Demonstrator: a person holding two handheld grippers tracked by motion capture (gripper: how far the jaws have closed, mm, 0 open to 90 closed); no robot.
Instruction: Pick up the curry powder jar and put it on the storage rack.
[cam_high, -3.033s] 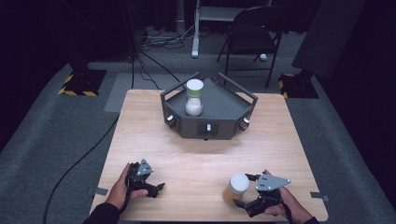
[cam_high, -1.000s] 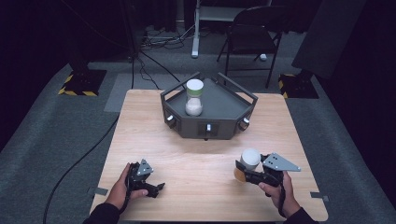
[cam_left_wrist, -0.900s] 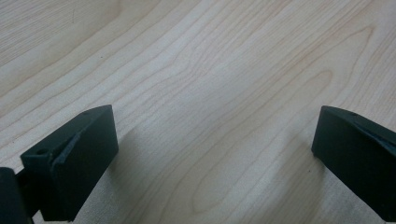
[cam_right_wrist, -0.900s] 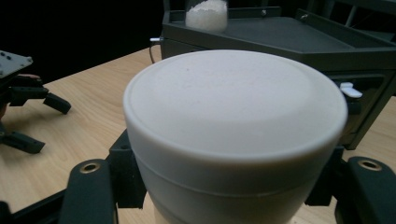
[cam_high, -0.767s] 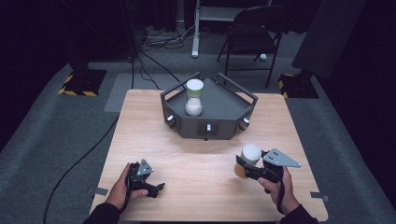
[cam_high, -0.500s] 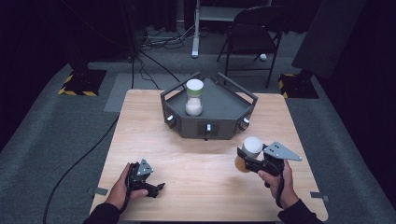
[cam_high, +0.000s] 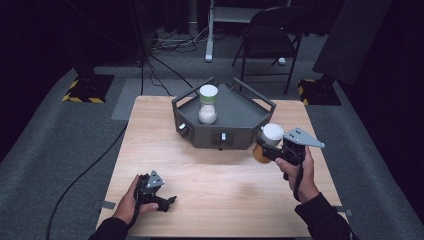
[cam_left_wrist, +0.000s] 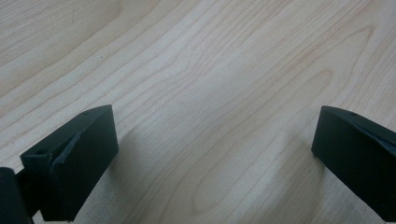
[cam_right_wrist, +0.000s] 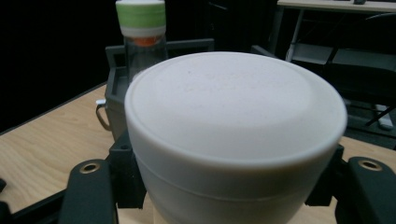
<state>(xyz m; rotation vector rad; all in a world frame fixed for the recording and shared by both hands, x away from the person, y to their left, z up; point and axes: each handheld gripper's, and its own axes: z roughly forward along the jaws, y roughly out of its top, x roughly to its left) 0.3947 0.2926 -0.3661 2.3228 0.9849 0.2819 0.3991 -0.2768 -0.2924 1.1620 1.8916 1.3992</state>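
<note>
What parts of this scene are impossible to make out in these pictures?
- White-capped jar with amber contents: in the right gripper view its cap hides the body and label.
- Green-lidded clear bottle: lower half hidden behind that cap.
- Left claw: jaw tips cut off by the left gripper view's edge.

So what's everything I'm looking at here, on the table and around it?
Table: one, light wood, centre.
Tray: one, dark grey, angular, at the table's far side.
Green-capped jar: one, clear with white contents, standing in the tray.
White-lidded jar: one, orange-brown below, held above the table beside the tray's right front.
Folding chair: one, black, behind the table.
Floor cables: several, black, left and behind.
Left tongs: black, open, low over the table's near left.
Right tongs: black, shut on the white-lidded jar.
</note>
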